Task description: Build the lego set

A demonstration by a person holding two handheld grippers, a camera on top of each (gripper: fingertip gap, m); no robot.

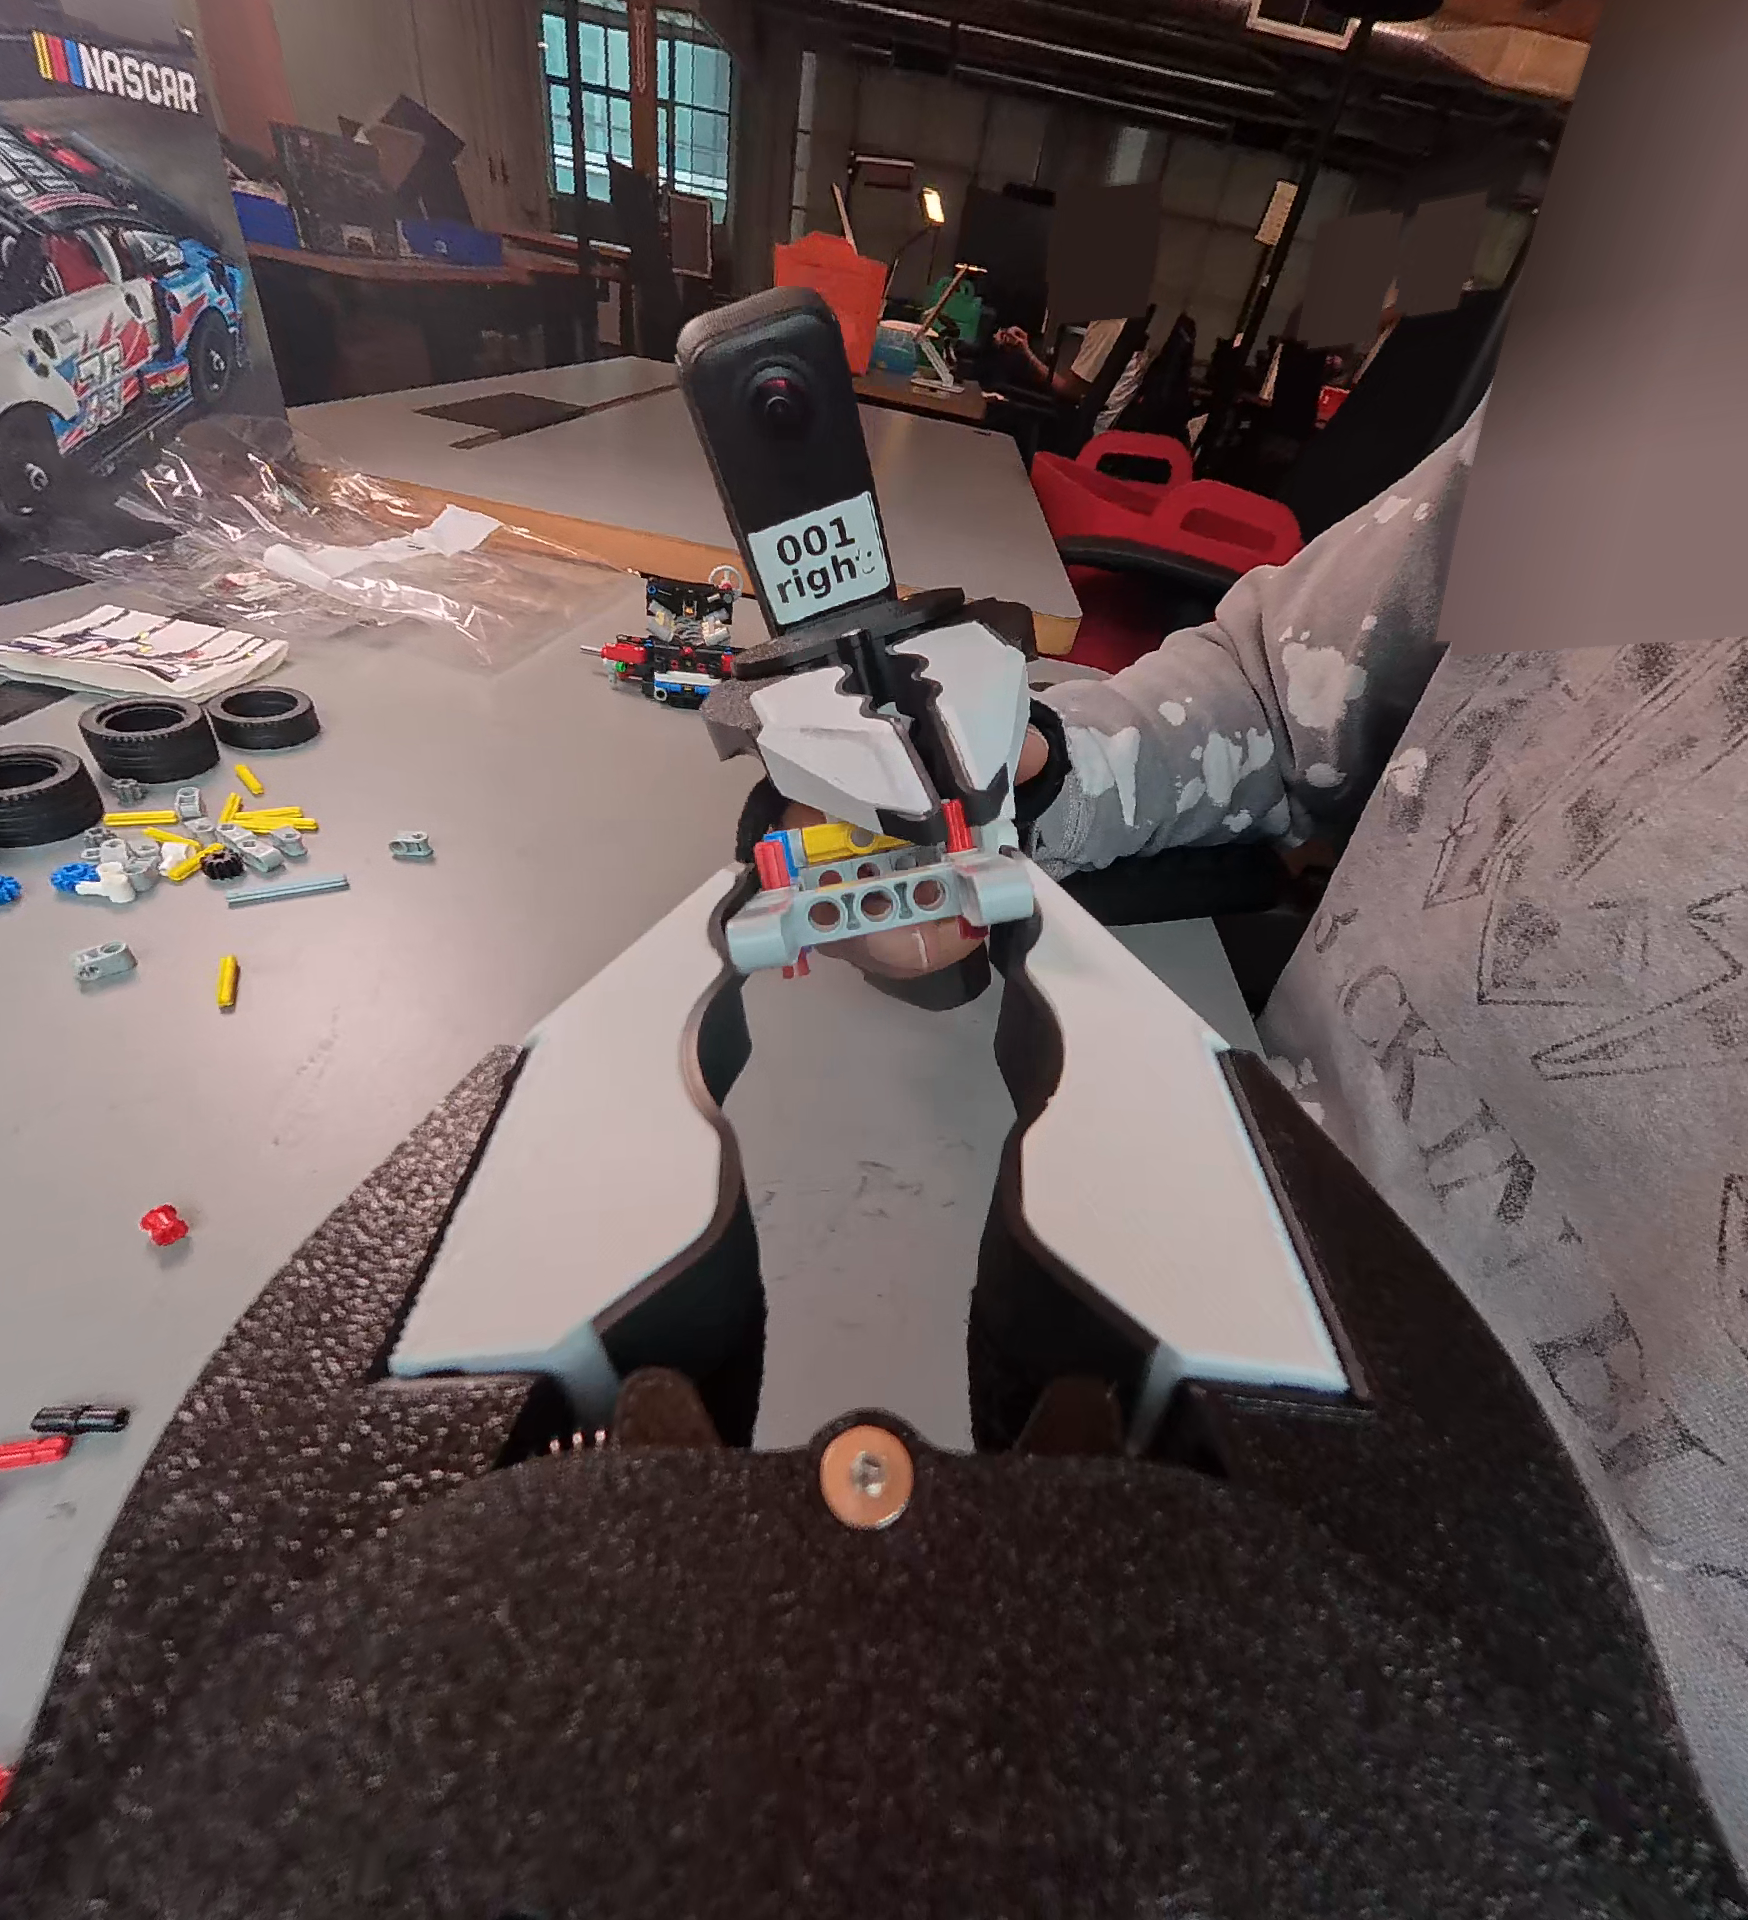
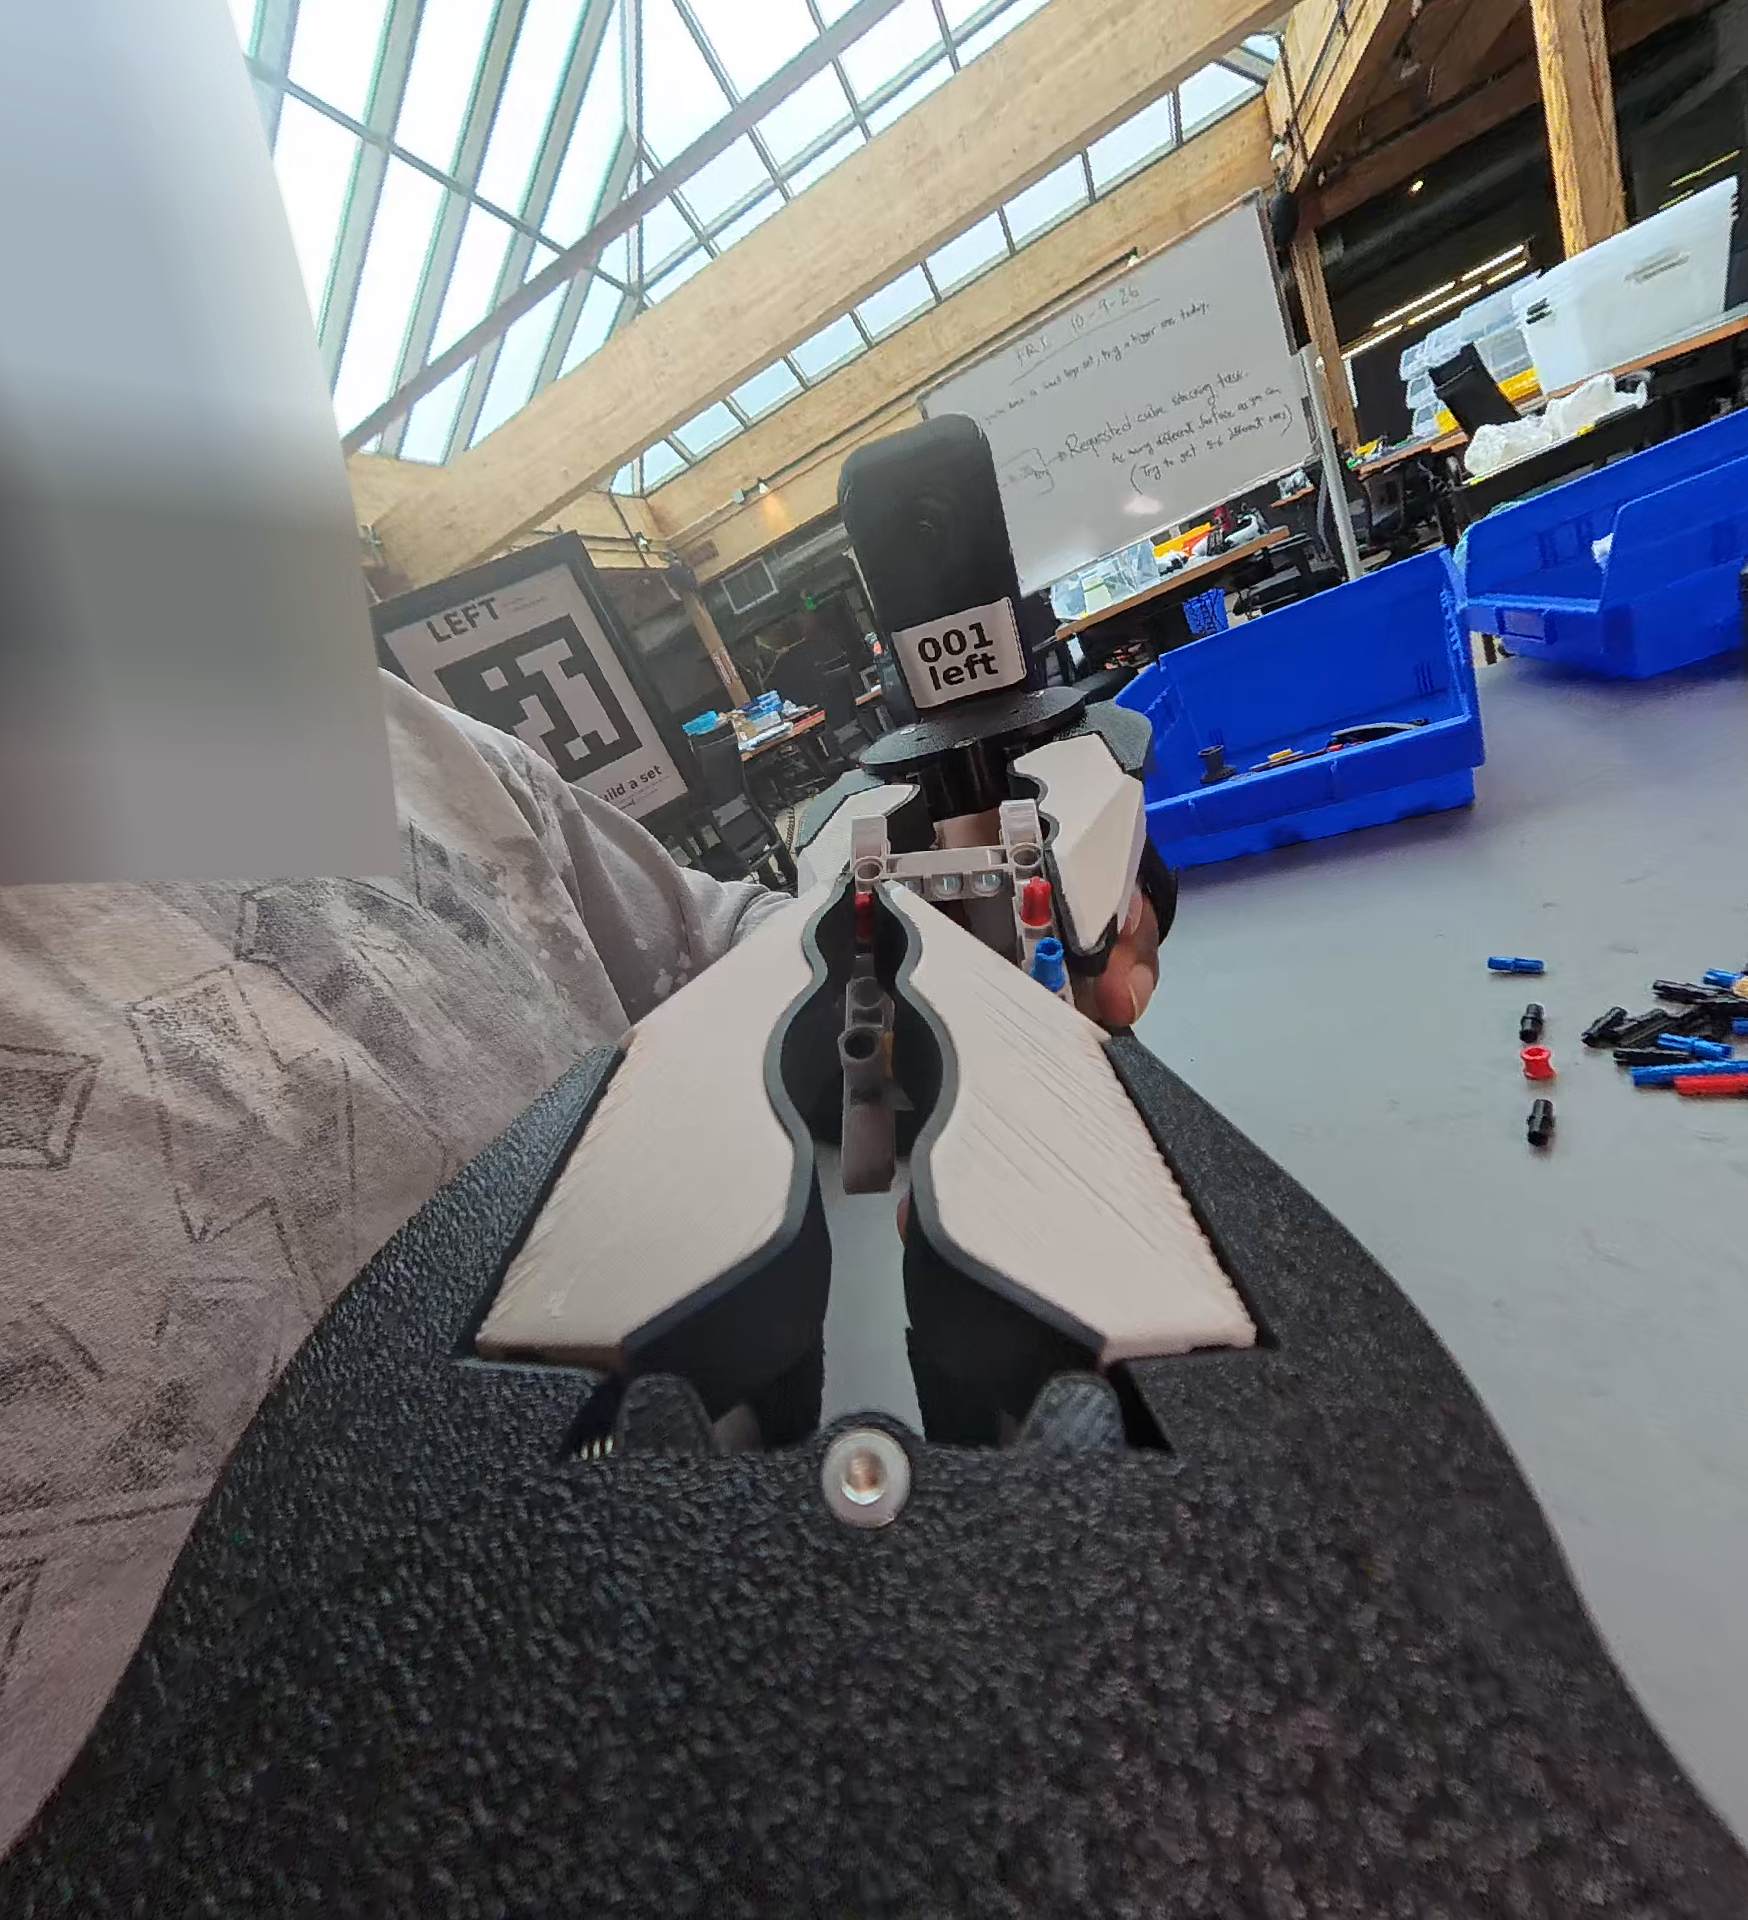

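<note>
At the centre of the left wrist view, a small grey lego assembly (image 1: 875,904) with round holes, red pins and a yellow piece is held up above the grey surface (image 1: 434,1039). The left hand-held gripper (image 1: 880,914) has its two white fingers spread to the assembly's width, the tips bearing on its two ends. The right hand-held gripper (image 1: 885,800) faces the camera from behind the assembly, its fingers drawn together on the upper part; a grey patterned sleeve (image 1: 1213,727) runs off to the right behind it.

In the right wrist view that gripper's fingers (image 2: 1005,1122) are nearly together, pinching a grey beam of the assembly that runs along the narrow gap between them.

At the left of the left wrist view lie black tyres (image 1: 148,732), a scatter of yellow, grey and blue loose pieces (image 1: 195,836) just beside them, and a single red piece (image 1: 163,1224) lower down. A partly built chassis (image 1: 683,644) stands above the centre, with clear plastic bags (image 1: 330,540) and the set's box (image 1: 70,312) at upper left. At the right of the right wrist view are blue bins (image 2: 1317,717) and a heap of black, blue and red pins (image 2: 1732,1049).
</note>
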